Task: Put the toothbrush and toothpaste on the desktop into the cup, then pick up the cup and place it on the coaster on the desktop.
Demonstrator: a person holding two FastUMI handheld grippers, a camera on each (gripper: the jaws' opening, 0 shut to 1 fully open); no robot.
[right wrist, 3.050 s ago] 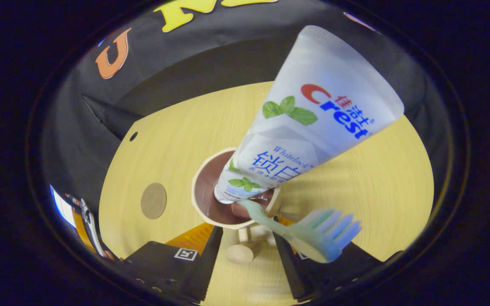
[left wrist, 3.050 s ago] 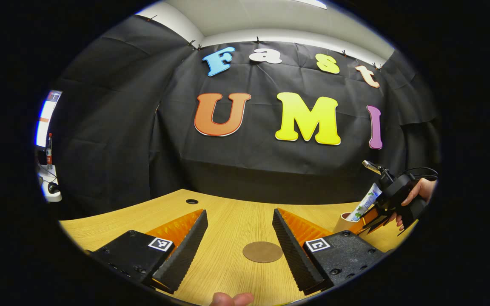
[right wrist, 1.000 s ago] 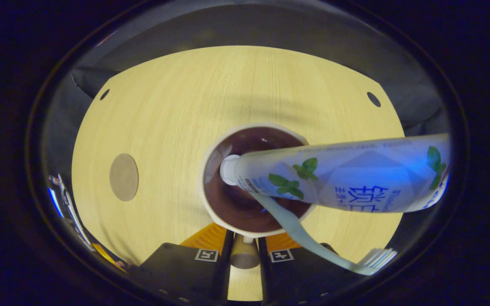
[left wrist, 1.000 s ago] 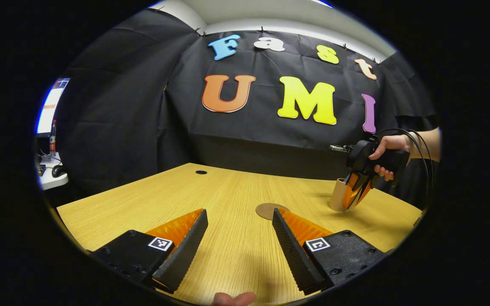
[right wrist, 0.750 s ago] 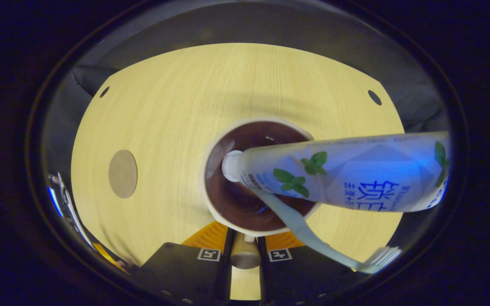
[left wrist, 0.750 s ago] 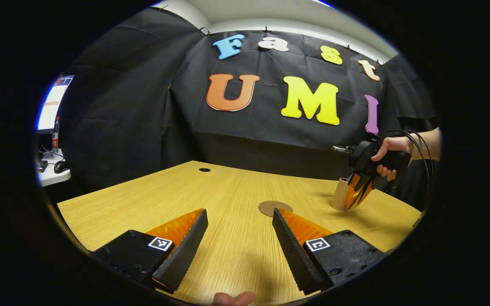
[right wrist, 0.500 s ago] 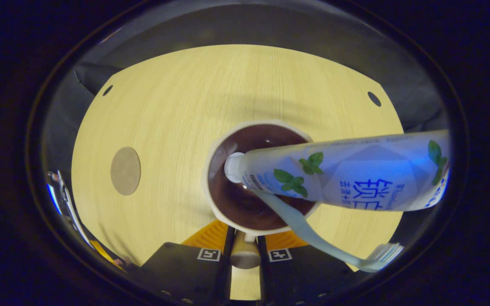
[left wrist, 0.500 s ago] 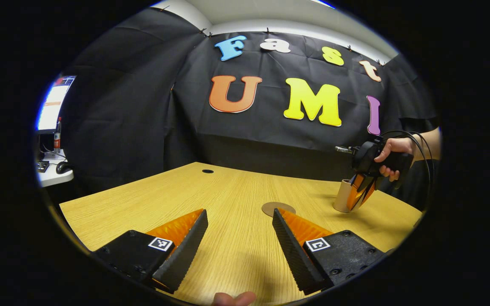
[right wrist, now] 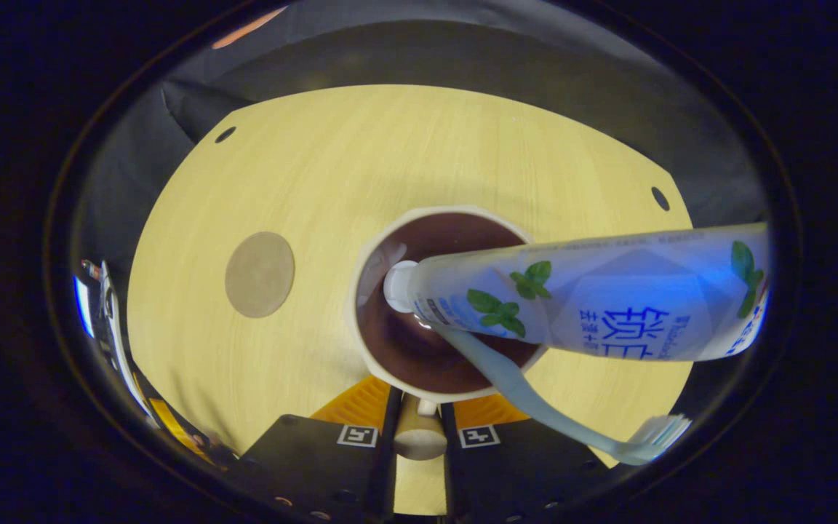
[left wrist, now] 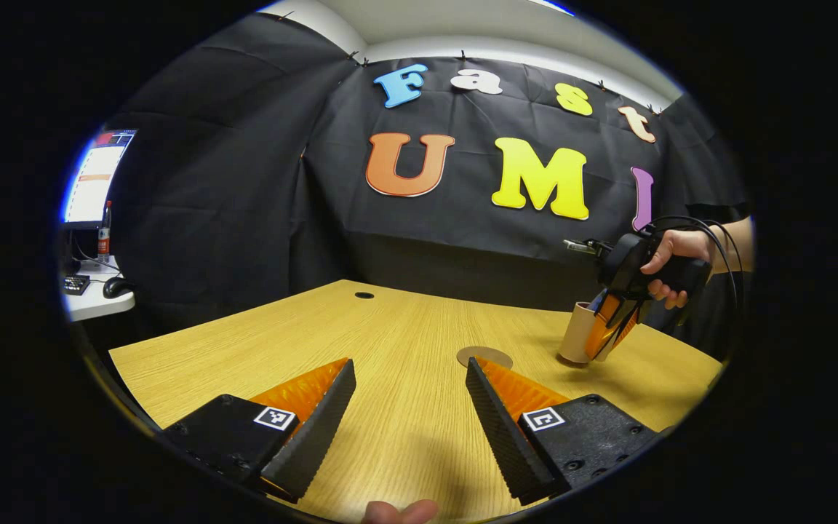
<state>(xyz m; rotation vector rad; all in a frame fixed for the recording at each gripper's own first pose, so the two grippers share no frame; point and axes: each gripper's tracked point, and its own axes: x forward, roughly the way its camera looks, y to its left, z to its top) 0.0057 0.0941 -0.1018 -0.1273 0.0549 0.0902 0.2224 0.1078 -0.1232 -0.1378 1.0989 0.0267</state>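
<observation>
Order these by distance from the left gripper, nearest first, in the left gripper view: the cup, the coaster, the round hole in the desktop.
1. The coaster, just beyond the left gripper, slightly right.
2. The cup, farther right, held by the right gripper.
3. The round hole, at the desktop's far edge.

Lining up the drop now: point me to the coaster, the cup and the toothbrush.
coaster [right wrist: 260,274]: right gripper view, centre of the disc.
cup [right wrist: 372,251]: right gripper view, left rim.
toothbrush [right wrist: 517,389]: right gripper view, handle leaning over the cup's edge.

A monitor [left wrist: 92,178], bottle [left wrist: 104,231], keyboard [left wrist: 74,284] and mouse [left wrist: 117,287] occupy a side desk [left wrist: 99,302]
</observation>
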